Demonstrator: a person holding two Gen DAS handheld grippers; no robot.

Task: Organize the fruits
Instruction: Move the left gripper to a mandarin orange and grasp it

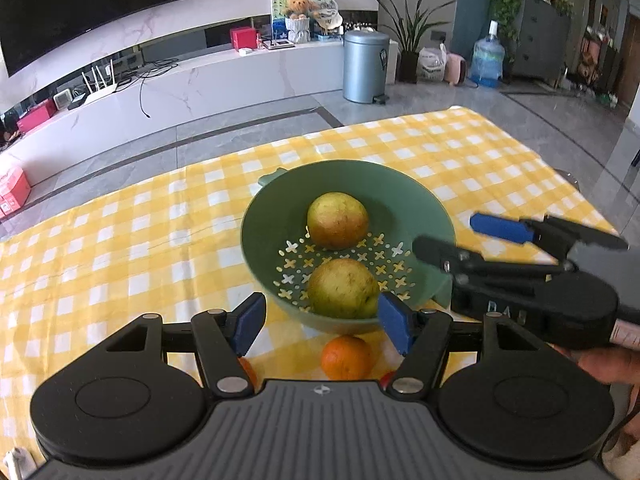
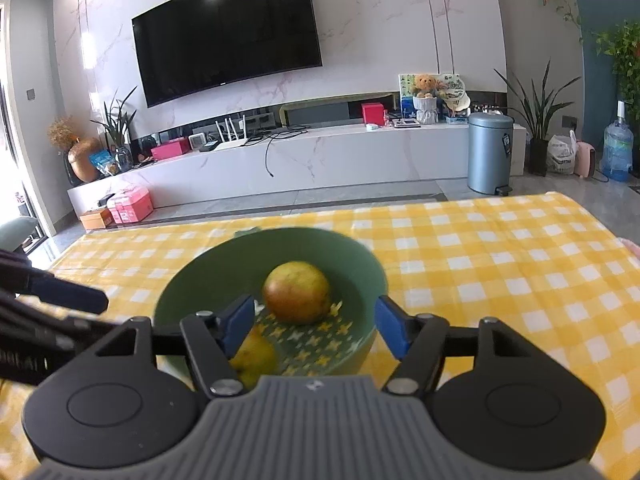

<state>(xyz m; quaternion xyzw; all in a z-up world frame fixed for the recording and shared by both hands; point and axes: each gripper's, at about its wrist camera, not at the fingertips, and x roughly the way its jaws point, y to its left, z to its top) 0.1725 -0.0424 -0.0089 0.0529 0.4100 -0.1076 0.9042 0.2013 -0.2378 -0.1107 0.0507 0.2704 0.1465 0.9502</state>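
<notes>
1. A yellow-and-white checked tablecloth covers the table; beyond its far edge lie grey floor tiles, a long white marble-look TV bench and a wall-mounted television.
2. A grey pedal bin stands on the floor past the table, with potted plants and a blue water jug to its right.
3. The green colander bowl sits just ahead of the left gripper, whose blue-padded jaws stand wide apart, holding nothing.
4. Two yellow-green fruits lie in the bowl: the near fruit sits just beyond the left fingertips, the far fruit behind it, and the two lie apart. Both are roundish, without a clear long axis.
5. An orange lies on the cloth outside the bowl, between the left gripper's jaws and near its body.
6. The right gripper hangs over the bowl's right rim, jaws spread, empty; in its own view the bowl lies directly ahead between its fingers.
</notes>
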